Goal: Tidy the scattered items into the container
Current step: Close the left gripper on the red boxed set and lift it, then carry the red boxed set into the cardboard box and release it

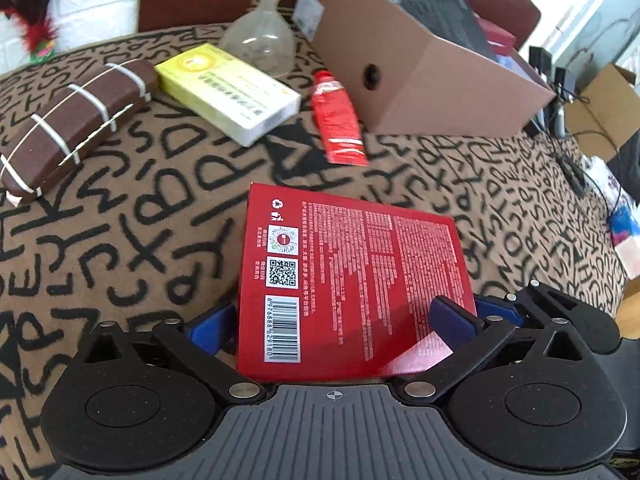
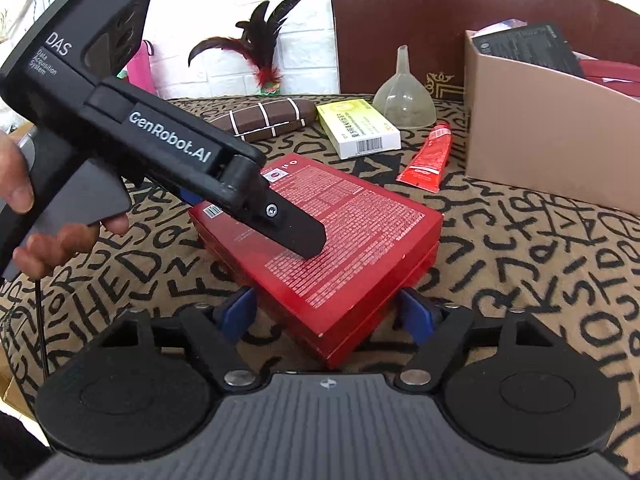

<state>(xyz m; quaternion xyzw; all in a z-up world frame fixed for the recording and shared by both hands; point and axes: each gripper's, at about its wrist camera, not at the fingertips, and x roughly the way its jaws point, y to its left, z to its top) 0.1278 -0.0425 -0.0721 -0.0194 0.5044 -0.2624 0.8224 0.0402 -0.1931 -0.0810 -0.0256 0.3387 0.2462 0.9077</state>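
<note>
Letter-print cloth [image 1: 140, 208]: left gripper [image 1: 340, 320] jaws clamp red box [image 1: 352, 280]; right gripper [image 2: 328, 316] jaws open, straddling it.

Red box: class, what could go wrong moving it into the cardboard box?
1. The left gripper pinches the red box at one end only; it could swing or slip.
2. The cardboard box already holds things, so it may not fit flat.
3. The red tube lies on the way and could be knocked.
</note>
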